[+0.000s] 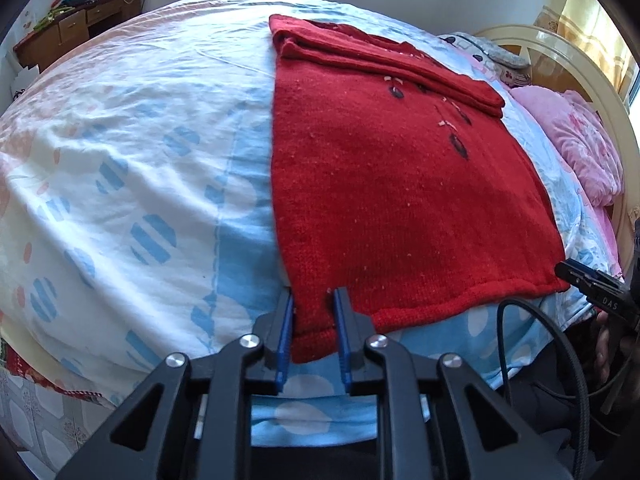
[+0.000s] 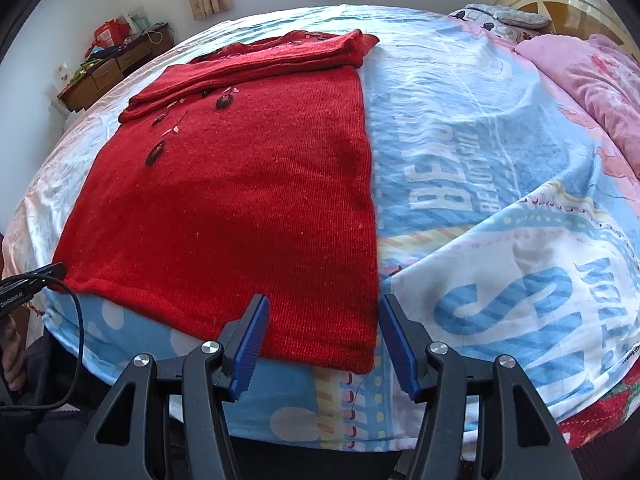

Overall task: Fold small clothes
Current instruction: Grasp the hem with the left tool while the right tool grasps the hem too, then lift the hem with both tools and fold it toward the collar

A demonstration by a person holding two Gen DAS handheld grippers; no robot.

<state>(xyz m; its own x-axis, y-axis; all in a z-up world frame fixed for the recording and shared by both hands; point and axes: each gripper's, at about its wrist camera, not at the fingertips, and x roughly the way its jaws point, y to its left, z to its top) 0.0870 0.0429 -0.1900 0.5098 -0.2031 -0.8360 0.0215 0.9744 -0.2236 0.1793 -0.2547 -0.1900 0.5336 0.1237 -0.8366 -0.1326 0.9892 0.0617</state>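
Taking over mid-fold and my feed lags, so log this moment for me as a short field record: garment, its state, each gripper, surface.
garment: red knit sweater, dark and pale trim on the front
state: lying flat, sleeves folded across the far end, hem toward the grippers
left gripper: fingers straddle the sweater's near left hem corner; grip not clear
right gripper: open, fingers either side of the near right hem corner
surface: bed sheet, blue and white print
nearby: pink pillow at the headboard end

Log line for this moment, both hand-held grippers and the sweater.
left hand-held gripper: straddling near-left hem corner, not clamped | right hand-held gripper: open at near-right corner | red sweater: flat on bed, sleeves folded in
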